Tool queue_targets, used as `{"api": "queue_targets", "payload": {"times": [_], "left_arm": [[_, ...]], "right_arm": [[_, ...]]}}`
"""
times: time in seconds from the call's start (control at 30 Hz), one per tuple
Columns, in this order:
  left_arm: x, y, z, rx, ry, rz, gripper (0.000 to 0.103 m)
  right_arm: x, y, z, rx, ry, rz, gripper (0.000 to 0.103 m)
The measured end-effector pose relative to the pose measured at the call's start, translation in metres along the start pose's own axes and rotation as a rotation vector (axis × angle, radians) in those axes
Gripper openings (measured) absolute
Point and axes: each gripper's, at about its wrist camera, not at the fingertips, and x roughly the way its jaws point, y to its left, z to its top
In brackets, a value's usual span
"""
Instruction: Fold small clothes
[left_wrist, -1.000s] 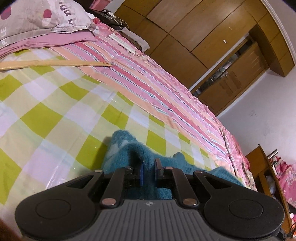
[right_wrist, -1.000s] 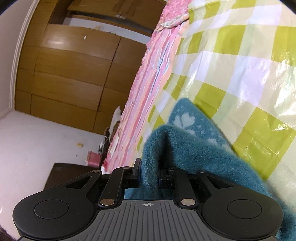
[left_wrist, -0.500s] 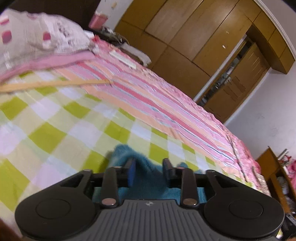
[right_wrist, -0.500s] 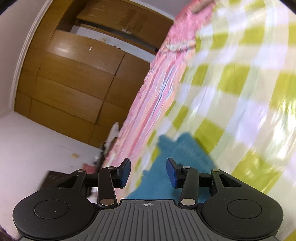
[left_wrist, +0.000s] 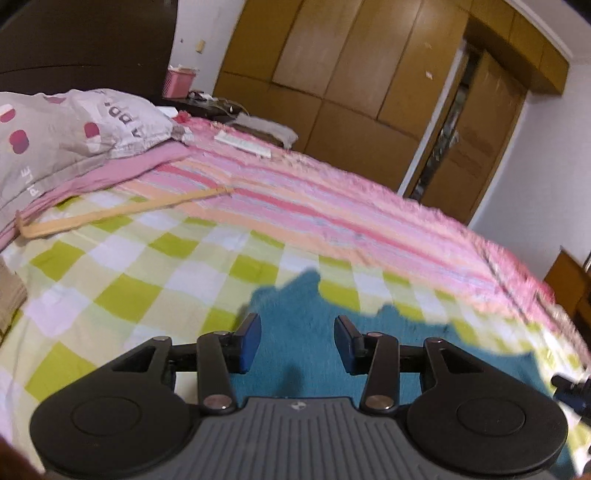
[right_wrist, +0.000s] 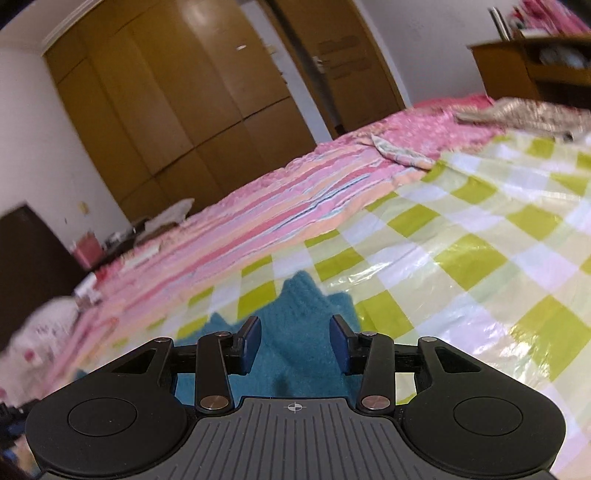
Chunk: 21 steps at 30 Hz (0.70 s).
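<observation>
A fuzzy teal garment (left_wrist: 295, 317) lies flat on the green-and-white checked plastic sheet (left_wrist: 122, 295) on the bed. My left gripper (left_wrist: 297, 343) is open and empty, held just above the garment's near part. In the right wrist view the same teal garment (right_wrist: 299, 321) lies under my right gripper (right_wrist: 294, 341), which is also open and empty. A bit of the right gripper (left_wrist: 572, 389) shows at the right edge of the left wrist view.
A pink striped bedspread (left_wrist: 332, 206) lies beyond the sheet. A grey pillow (left_wrist: 62, 133) and a thin wooden stick (left_wrist: 122, 212) lie at the left. Brown wardrobes (left_wrist: 351, 81) stand behind the bed. A wooden cabinet (right_wrist: 532, 66) stands at the far right.
Both grippers were shut on the teal garment a second ago. Both have opened, let it go and pulled back and up. The garment now lies flat on the sheet.
</observation>
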Motion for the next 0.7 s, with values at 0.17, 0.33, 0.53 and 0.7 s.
{"api": "queue_targets", "payload": {"times": [0.17, 0.33, 0.53, 0.7], "left_arm": [[0.006, 0.002, -0.015, 0.037, 0.015, 0.065, 0.048], [0.011, 0.011, -0.029, 0.058, 0.038, 0.129, 0.050], [0.006, 0.014, -0.035, 0.067, 0.023, 0.138, 0.051], [-0.004, 0.015, -0.030, 0.025, 0.031, 0.143, 0.050]], "right_arm": [[0.010, -0.001, -0.006, -0.072, 0.037, -0.072, 0.029], [0.024, -0.016, -0.012, -0.049, 0.087, -0.134, 0.029], [0.025, -0.021, -0.022, -0.064, 0.058, -0.132, 0.030], [0.017, -0.021, -0.017, -0.040, 0.067, -0.144, 0.030]]}}
